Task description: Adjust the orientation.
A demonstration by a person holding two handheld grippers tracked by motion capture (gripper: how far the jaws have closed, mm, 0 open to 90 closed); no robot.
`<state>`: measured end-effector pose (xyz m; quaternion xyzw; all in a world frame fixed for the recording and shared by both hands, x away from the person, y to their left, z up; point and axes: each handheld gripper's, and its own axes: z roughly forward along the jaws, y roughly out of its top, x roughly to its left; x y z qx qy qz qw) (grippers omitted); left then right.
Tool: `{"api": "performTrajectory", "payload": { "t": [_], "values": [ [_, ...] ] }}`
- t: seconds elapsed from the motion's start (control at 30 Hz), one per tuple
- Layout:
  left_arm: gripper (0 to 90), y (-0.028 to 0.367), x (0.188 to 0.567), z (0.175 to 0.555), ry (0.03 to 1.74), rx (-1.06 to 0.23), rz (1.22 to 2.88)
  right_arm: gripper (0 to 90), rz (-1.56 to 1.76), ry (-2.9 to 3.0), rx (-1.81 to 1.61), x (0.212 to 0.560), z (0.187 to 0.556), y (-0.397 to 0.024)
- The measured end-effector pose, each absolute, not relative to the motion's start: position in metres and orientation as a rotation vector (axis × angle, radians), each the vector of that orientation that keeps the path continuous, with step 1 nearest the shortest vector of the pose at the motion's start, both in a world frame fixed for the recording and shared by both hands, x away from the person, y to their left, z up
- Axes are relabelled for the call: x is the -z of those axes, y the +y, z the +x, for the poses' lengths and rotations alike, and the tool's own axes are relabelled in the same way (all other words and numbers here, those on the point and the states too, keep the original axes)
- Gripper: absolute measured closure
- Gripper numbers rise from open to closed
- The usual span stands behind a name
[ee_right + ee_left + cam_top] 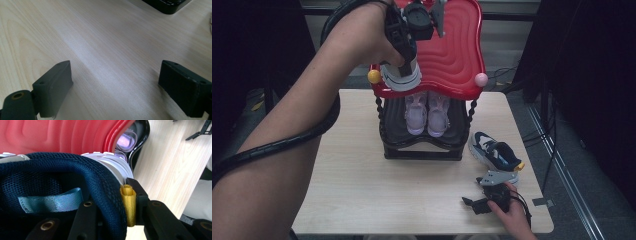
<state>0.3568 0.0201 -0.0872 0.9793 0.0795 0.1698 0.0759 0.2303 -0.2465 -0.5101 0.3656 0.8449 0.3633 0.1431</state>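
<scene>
The navy sneaker (62, 195) sits at the near left edge of the rack's red top shelf (457, 50), white sole toward the camera in the high view. The left gripper (404, 47) is clamped on its heel collar: one jaw inside the shoe, the other outside against the yellow heel loop (128, 205). A light blue tag (50, 203) lies inside the shoe.

Below, on the black bottom shelf (422, 145), stands a pair of pale pink shoes (427, 112), toes toward the near side.

The matching navy sneaker (496, 155) lies on the table (362, 185), right of the rack and just beside it.

The right gripper (484, 202) is at the near right of the table, near that 2nd sneaker, w/ jaws wide apart and nothing btw them, low over bare wood.
</scene>
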Motion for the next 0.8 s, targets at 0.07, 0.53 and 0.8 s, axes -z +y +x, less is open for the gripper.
{"api": "performTrajectory", "payload": {
  "t": [0.07,0.53,0.8],
  "values": [
    [72.0,0.017,0.088,0.359,0.215,-0.518,2.932,10.9,1.055,2.436,-1.048,0.51,0.23,-0.247],
    [71.7,0.002,0.099,0.385,0.036,-0.563,2.981,10.6,1.052,2.44,-1.051,0.51,0.231,-0.247],
    [71.0,0.001,0.108,0.394,-0.046,-0.57,2.981,10.6,1.052,2.442,-1.048,0.51,0.231,-0.247]
  ]
}}
